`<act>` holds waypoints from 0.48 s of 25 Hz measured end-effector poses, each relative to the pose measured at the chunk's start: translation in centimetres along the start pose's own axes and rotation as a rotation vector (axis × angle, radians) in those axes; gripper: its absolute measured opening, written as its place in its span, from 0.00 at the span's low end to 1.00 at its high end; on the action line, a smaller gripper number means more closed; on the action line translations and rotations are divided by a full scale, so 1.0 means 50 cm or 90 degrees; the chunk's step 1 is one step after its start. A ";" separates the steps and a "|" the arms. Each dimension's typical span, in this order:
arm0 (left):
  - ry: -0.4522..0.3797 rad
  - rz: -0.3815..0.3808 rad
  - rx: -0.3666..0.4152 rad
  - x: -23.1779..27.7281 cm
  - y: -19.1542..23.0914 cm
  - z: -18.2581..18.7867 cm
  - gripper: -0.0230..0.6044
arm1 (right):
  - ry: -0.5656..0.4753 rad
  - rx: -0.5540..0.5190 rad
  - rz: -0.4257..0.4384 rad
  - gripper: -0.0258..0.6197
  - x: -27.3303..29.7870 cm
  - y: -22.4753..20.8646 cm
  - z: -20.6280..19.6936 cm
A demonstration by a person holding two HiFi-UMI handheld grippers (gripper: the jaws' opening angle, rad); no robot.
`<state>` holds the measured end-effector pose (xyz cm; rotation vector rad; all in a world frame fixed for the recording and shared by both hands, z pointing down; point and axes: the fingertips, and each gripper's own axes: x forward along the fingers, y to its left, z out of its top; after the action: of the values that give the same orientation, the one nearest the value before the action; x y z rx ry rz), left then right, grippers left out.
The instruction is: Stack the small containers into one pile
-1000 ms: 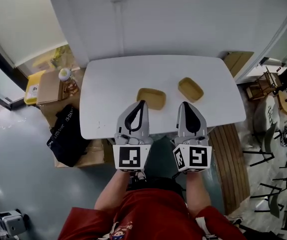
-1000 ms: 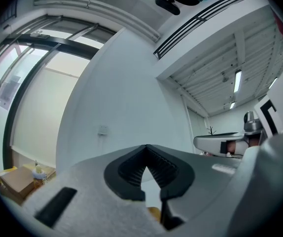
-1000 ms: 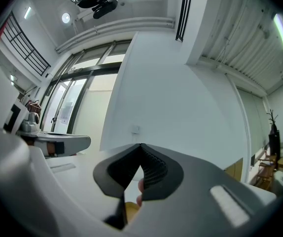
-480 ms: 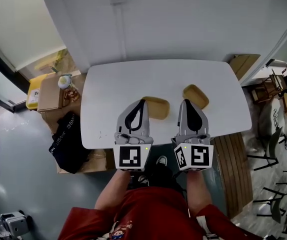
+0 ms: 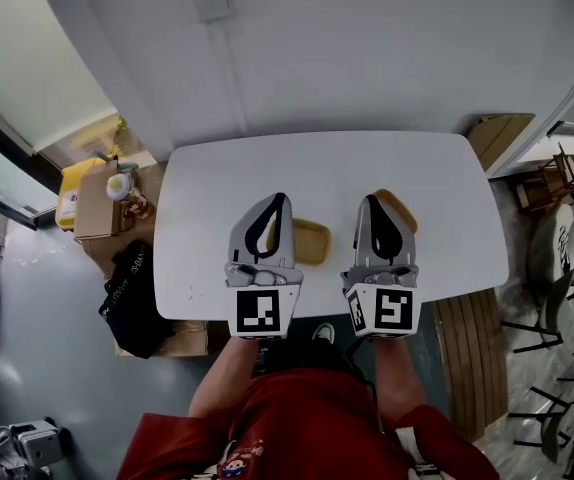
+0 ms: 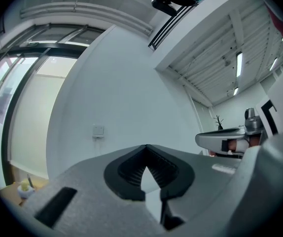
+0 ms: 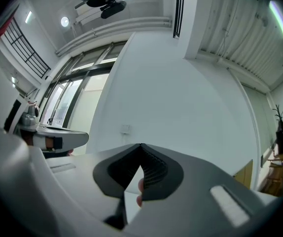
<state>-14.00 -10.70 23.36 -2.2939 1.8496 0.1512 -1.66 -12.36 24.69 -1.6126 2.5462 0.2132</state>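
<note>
**Over the near edge of the white table (image 5: 207, 183): nothing held, nothing stacked**

Nearest, the left gripper (image 5: 279, 198) and right gripper (image 5: 371, 200) hover side by side, jaws pressed together on nothing (no grasp yet). Just beyond, one yellow container (image 5: 311, 242) lies beside the left gripper's tip. The other container (image 5: 400, 210) peeks from behind the right. Both sit apart on the tabletop, so each gripper seems lined up with its own target.

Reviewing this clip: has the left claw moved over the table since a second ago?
Yes. The left claw has gone forward across the white table, toward the wall; its tip now lies past the left yellow container.
</note>
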 end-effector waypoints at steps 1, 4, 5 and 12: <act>0.004 0.005 0.000 0.015 -0.002 -0.005 0.04 | 0.000 -0.005 0.003 0.04 0.011 -0.012 -0.002; 0.015 0.018 0.004 0.057 -0.011 -0.017 0.04 | 0.000 0.003 0.014 0.04 0.041 -0.050 -0.012; 0.018 0.020 0.010 0.069 -0.013 -0.021 0.04 | 0.001 0.010 0.016 0.04 0.050 -0.061 -0.018; 0.042 0.029 0.024 0.122 0.005 -0.063 0.04 | 0.023 0.024 0.030 0.04 0.105 -0.079 -0.070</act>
<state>-13.04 -17.26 25.19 -2.2588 1.9217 0.0474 -0.43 -19.31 26.97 -1.5586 2.6003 0.1415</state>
